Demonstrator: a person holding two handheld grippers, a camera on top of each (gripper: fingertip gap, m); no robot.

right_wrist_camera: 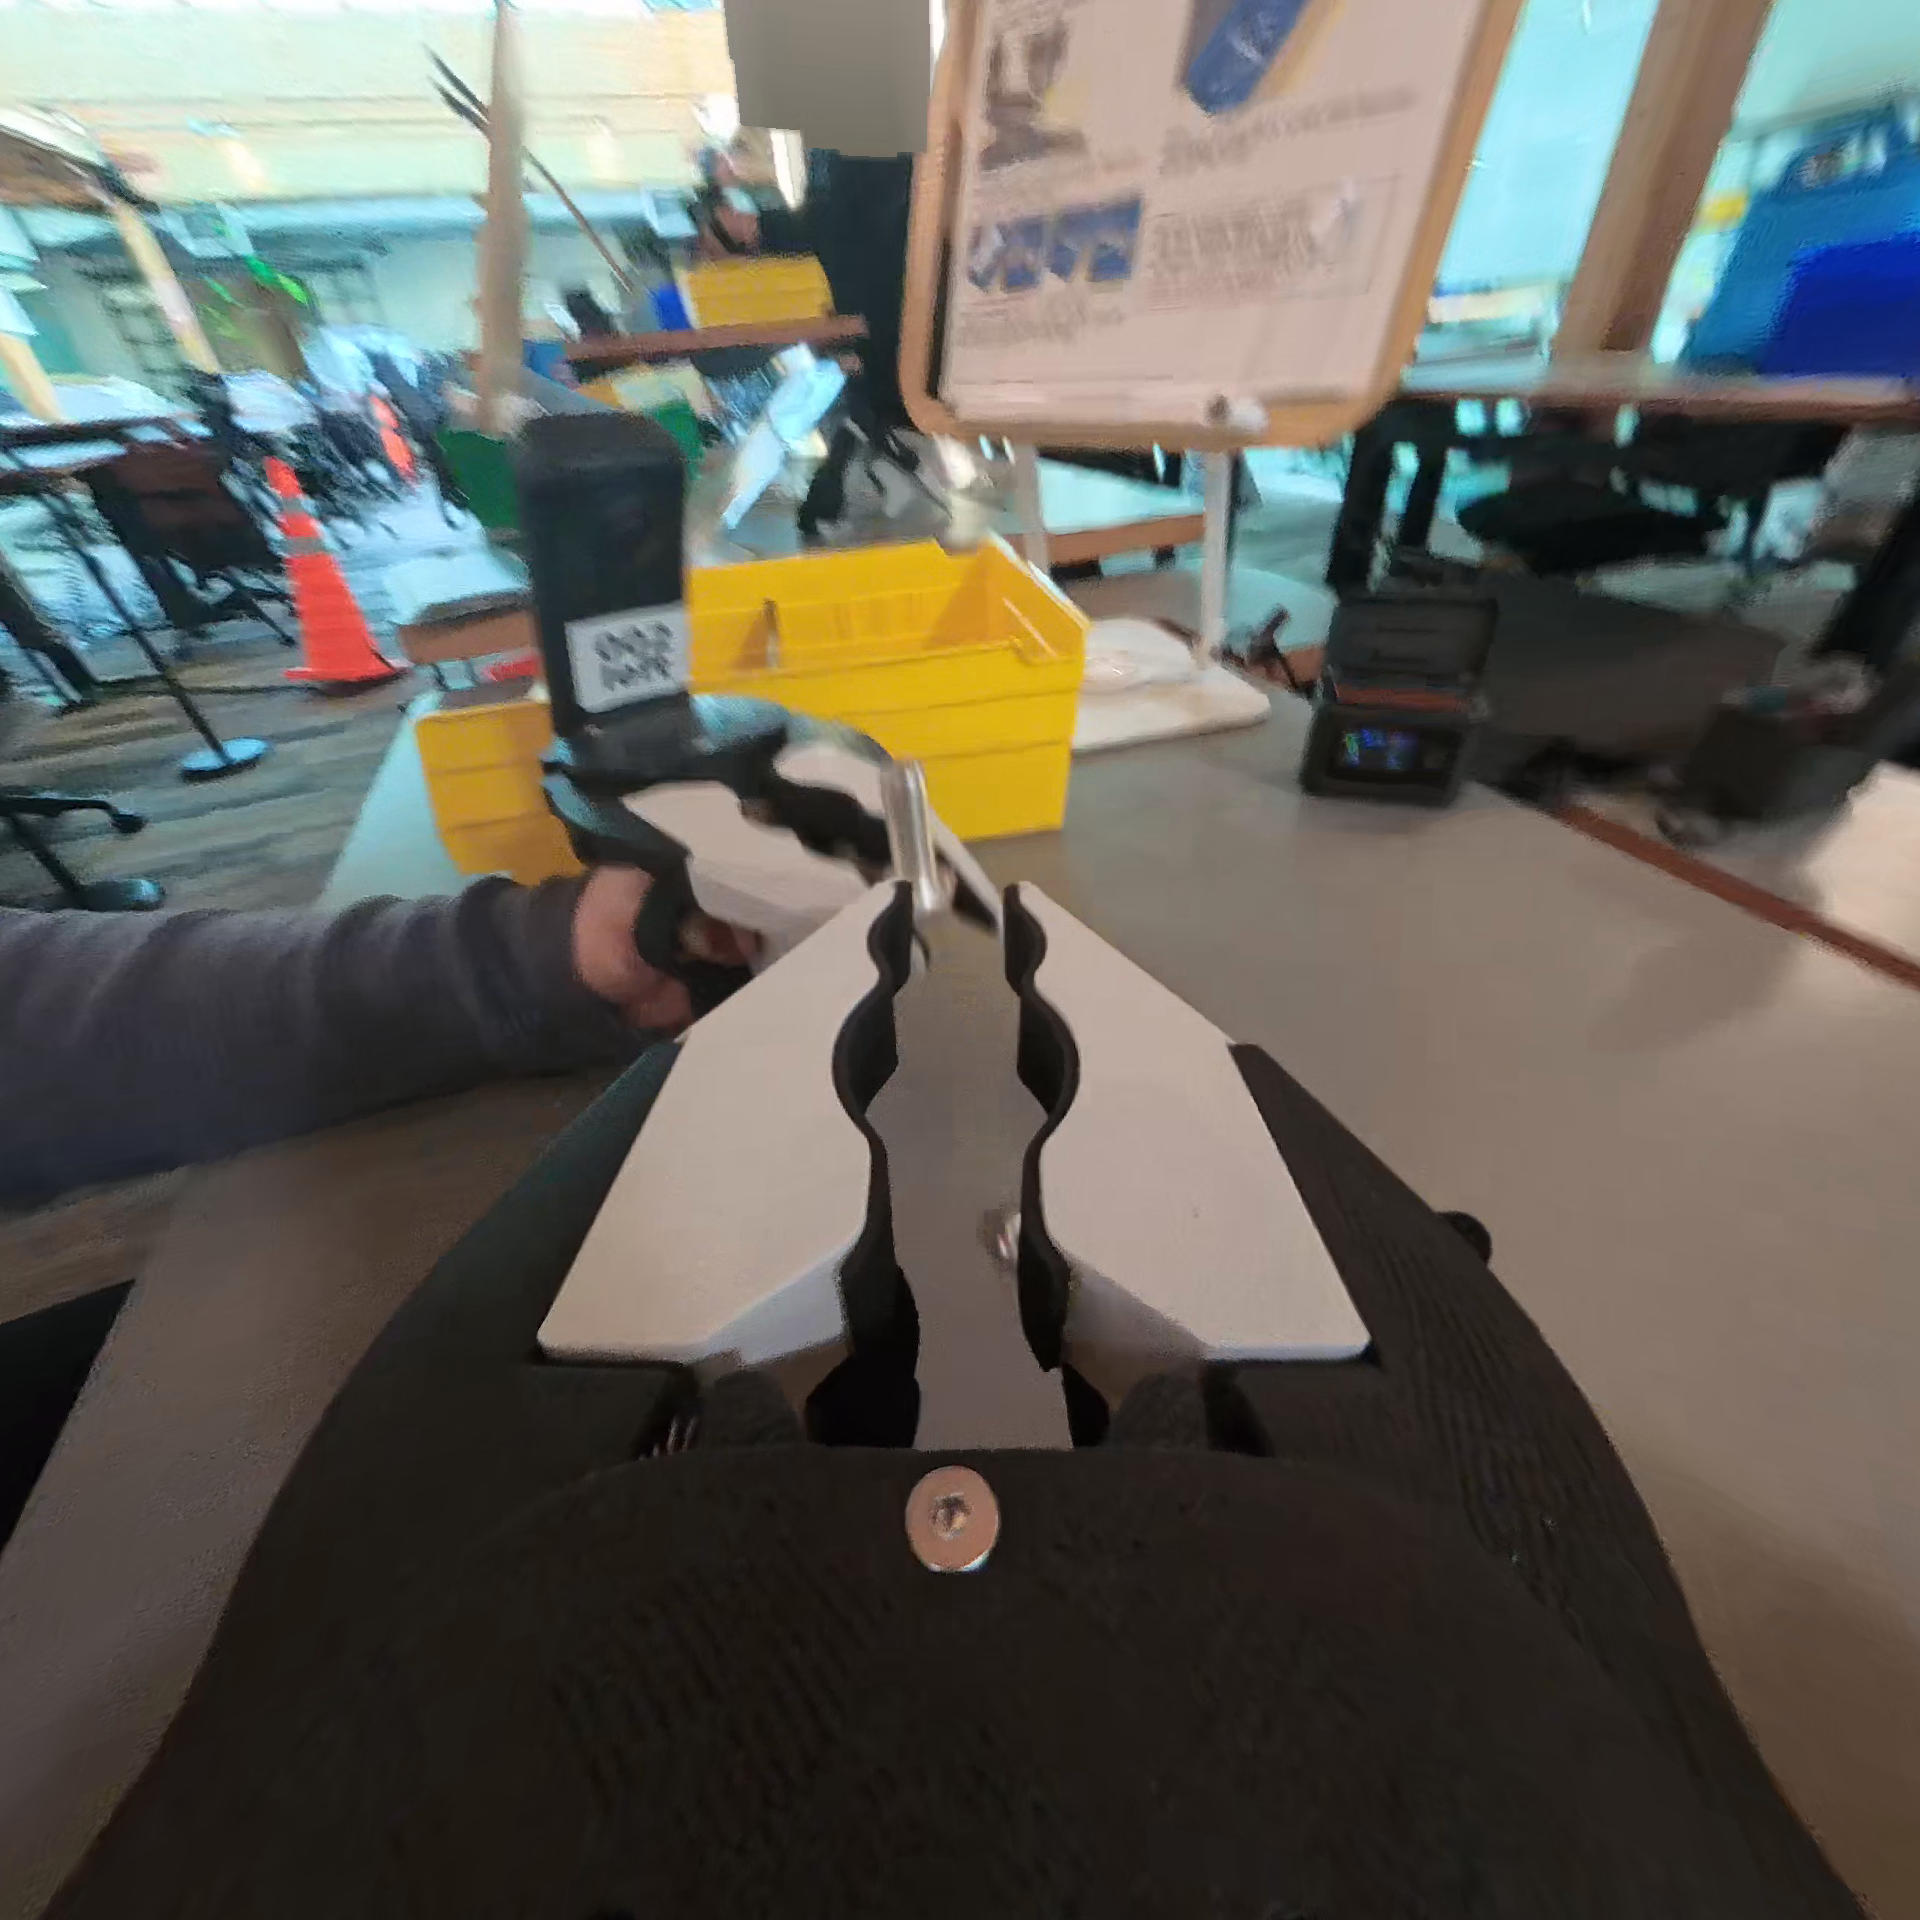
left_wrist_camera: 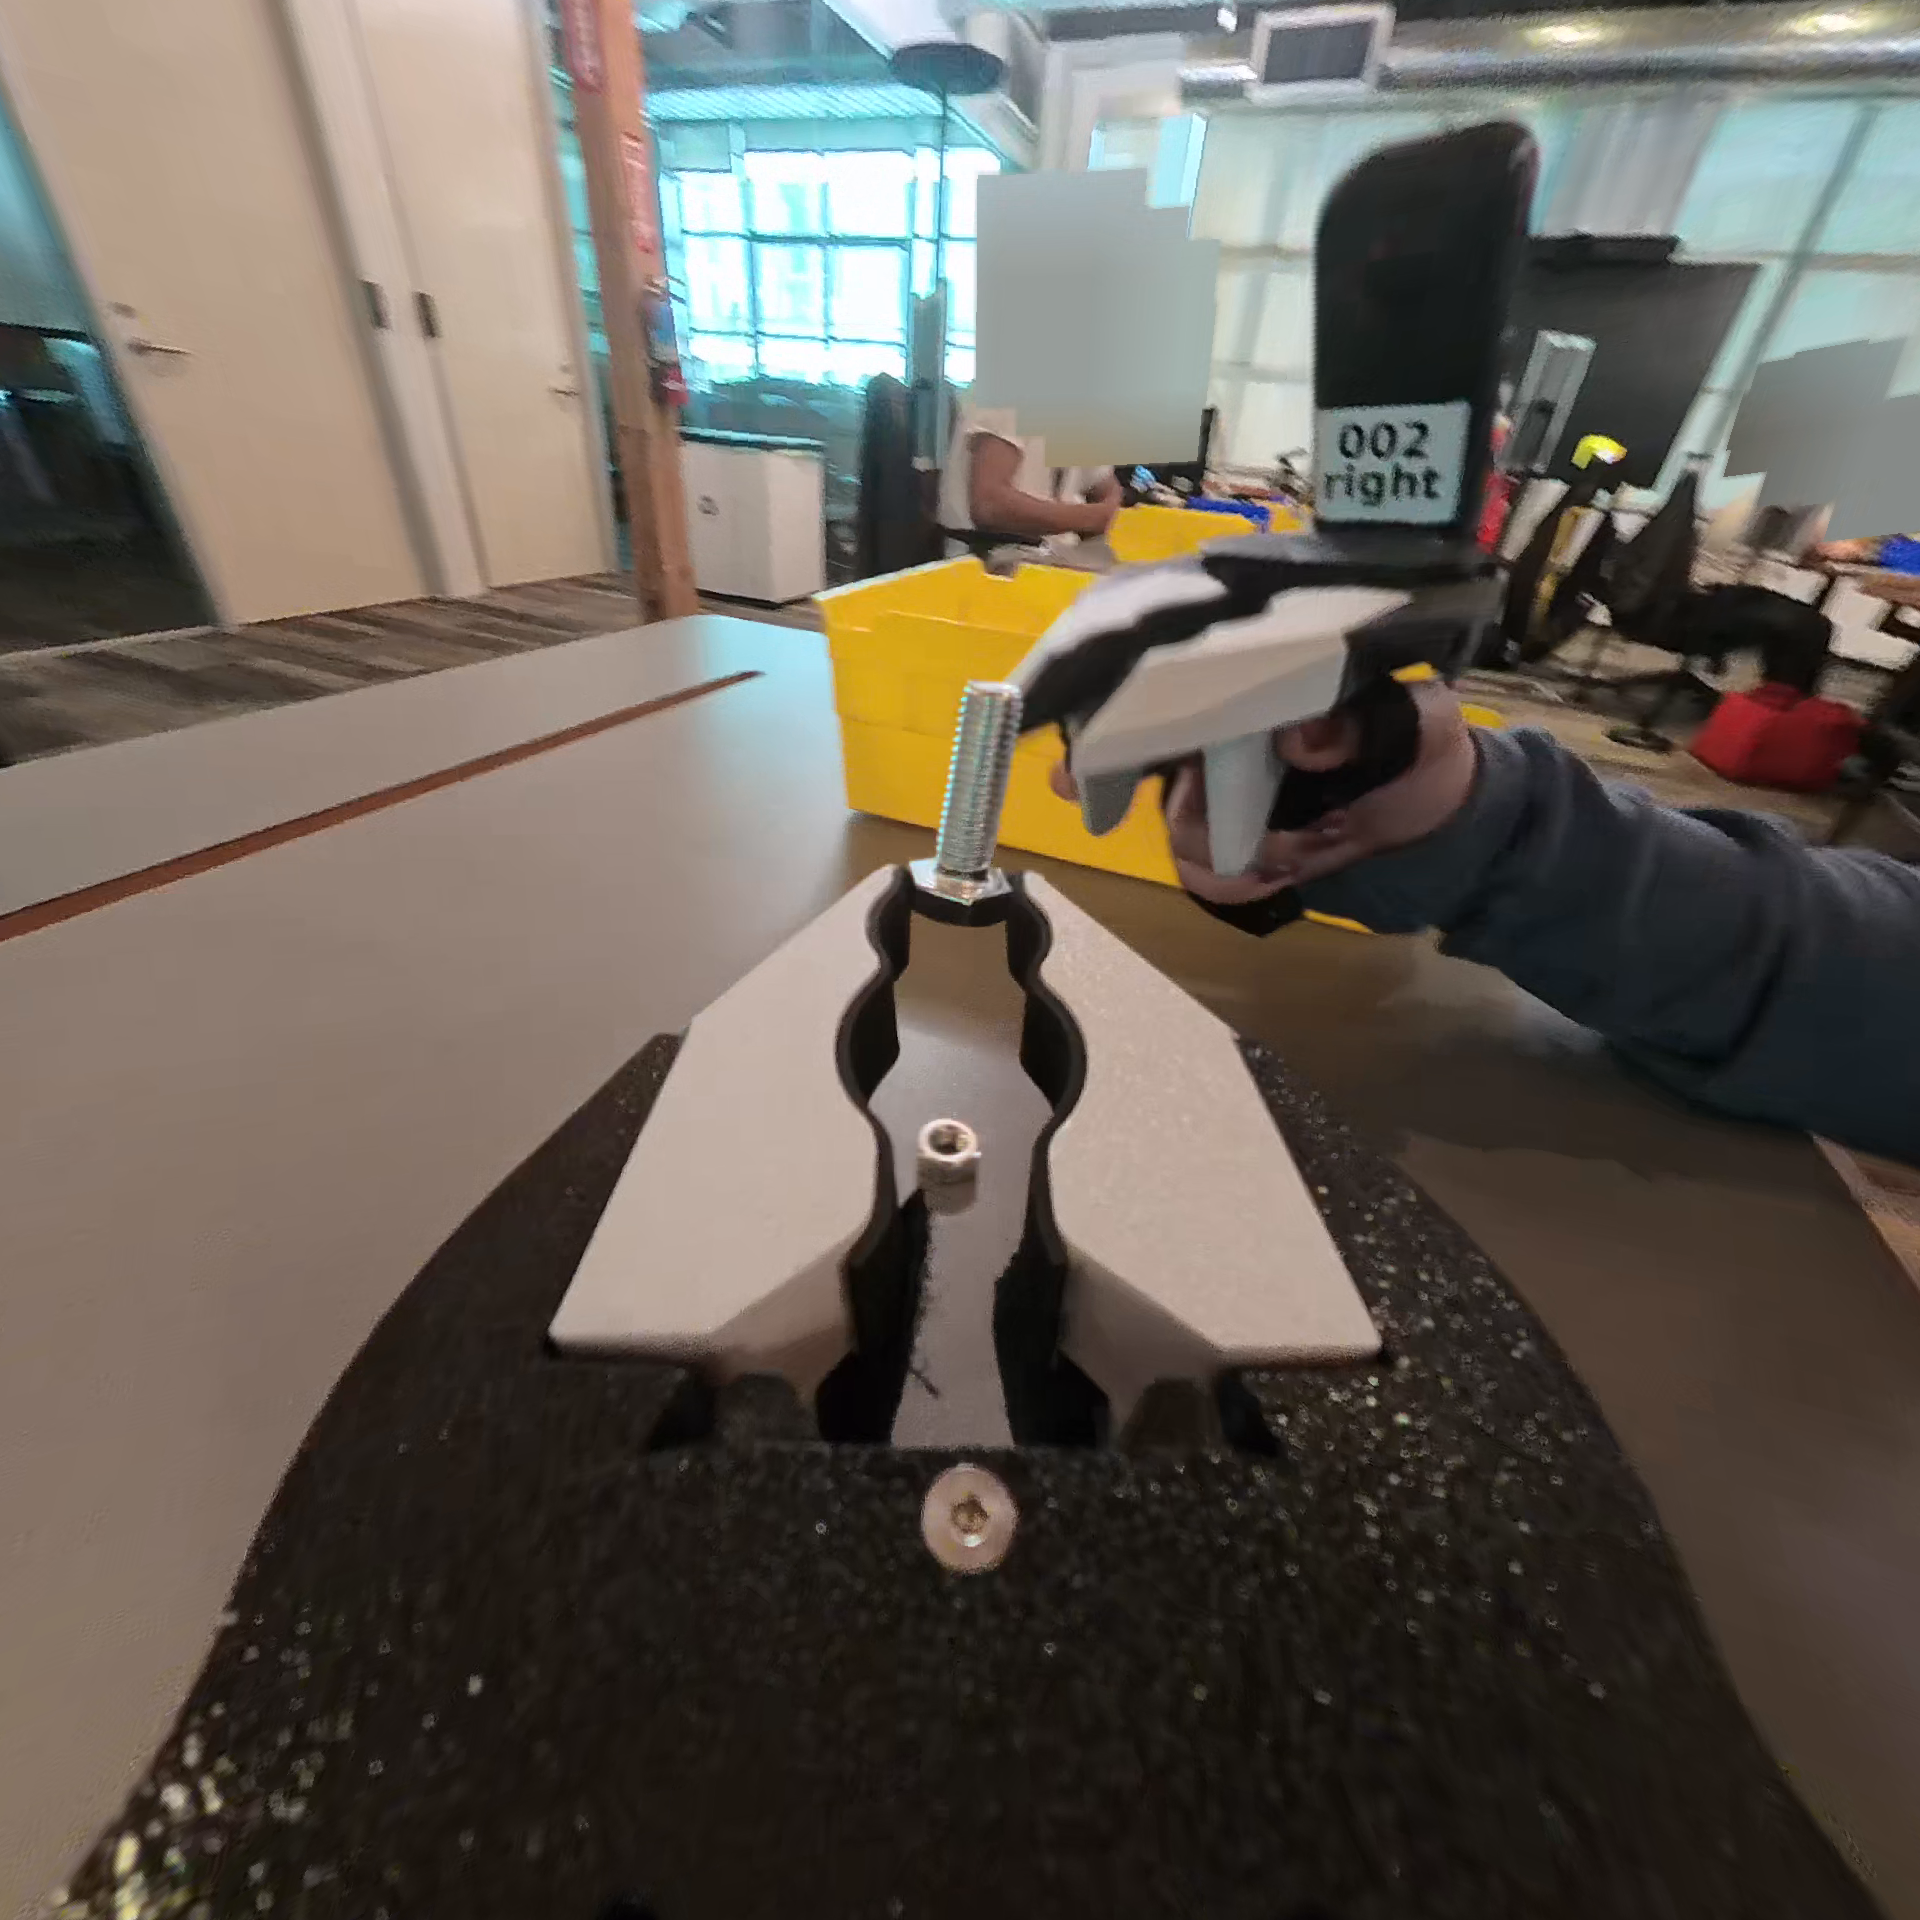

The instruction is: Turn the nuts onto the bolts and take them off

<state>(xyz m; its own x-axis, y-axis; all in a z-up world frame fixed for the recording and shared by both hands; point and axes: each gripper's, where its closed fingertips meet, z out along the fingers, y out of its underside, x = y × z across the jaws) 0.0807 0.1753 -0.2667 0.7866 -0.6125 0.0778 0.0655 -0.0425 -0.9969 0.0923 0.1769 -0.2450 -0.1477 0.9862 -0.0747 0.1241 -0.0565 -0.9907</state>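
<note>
At frame centre, the left gripper [left_wrist_camera: 961, 899] clamped the hex bolt [left_wrist_camera: 975, 795] by its head – thread upright for threading; the right gripper [right_wrist_camera: 951, 914] gaped empty beside it – the nut [left_wrist_camera: 948, 1148] lay on the table [left_wrist_camera: 312, 1039] below

- A silver bolt [left_wrist_camera: 975, 795] stands upright, its head pinched at the tips of the left gripper [left_wrist_camera: 958, 896].
- The right gripper [left_wrist_camera: 1049, 717] crowds the bolt's top from the right, jaws parted.
- Yellow bins [left_wrist_camera: 935, 665] block the tabletop [left_wrist_camera: 416, 935] just behind.
- A loose nut [left_wrist_camera: 948, 1151] lies below the left gripper.
- The tabletop's left side lies bare.
</note>
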